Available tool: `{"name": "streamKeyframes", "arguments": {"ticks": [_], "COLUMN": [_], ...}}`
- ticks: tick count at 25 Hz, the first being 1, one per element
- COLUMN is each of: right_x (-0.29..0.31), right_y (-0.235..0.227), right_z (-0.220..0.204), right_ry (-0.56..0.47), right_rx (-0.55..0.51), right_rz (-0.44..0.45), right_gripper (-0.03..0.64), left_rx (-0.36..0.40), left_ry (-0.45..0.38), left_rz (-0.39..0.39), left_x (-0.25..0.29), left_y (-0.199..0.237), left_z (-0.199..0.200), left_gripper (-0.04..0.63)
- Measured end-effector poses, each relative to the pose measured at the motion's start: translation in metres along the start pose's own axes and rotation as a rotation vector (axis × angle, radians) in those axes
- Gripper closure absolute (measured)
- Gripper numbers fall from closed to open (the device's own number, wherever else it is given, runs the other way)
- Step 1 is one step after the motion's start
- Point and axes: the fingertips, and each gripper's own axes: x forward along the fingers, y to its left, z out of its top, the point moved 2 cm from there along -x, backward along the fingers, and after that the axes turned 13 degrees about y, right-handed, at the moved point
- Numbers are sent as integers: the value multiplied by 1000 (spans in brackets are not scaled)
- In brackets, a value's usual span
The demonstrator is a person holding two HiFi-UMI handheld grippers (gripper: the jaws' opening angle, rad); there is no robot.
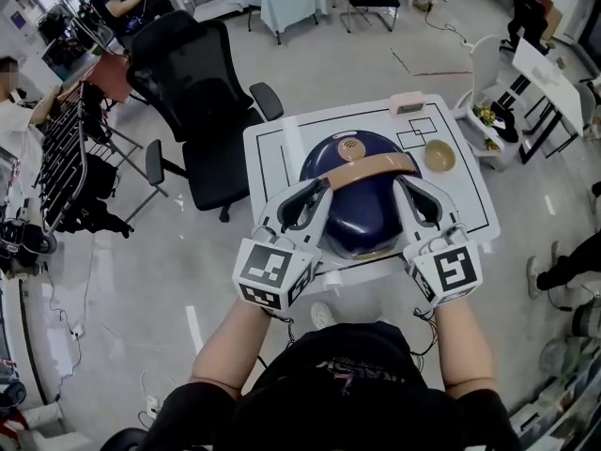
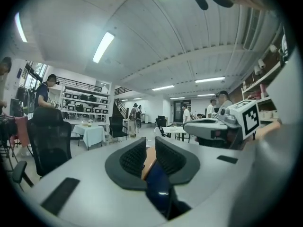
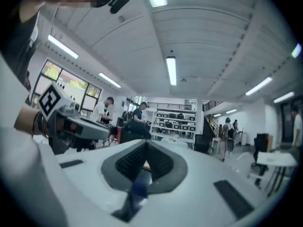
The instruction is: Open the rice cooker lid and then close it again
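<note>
Open-plan office floor surrounds a black office chair point(image 1: 202, 111) at left and a white table point(image 1: 272, 144) marked with black lines. The rice cooker point(image 1: 362, 209) sits at the table's middle, lid down, with a tan handle point(image 1: 371, 167) arching across its navy dome.

Handling: the shell looks rigid, glossy and rounded, so pads would likely slip on it. The body is probably heavy enough to stay put. The handle is the flat, narrow part that suits a pinch, taken at its two ends.

Left gripper point(image 1: 319, 188): positioned at the handle's left end. Jaws stand slightly apart with the tan strip in the gap; the hold looks loose rather than clamped.

Right gripper point(image 1: 404, 181): positioned at the handle's right end. Jaws are closed down, a sliver of the handle pinched between the pads.

A small tan bowl point(image 1: 439, 155) stands just right of the cooker.
</note>
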Motion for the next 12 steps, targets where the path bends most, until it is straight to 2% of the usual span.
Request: {"name": "streamKeyframes", "arguments": {"ticks": [3, 7, 12], "right_x": [-11, -30, -62], "right_y": [0, -1, -9], "right_z": [3, 2, -7], "right_ry": [-31, -46, -60], "right_rx": [76, 45, 47], "right_rz": [67, 111, 176], "right_gripper": [615, 615, 615], "left_rx": [-7, -32, -53], "left_ry": [-13, -20, -11], "left_rz": [7, 40, 77], "left_x": [-5, -8, -8], "left_y": [-14, -39, -84], "left_z": [0, -5, -13], "left_gripper": [543, 591, 591]}}
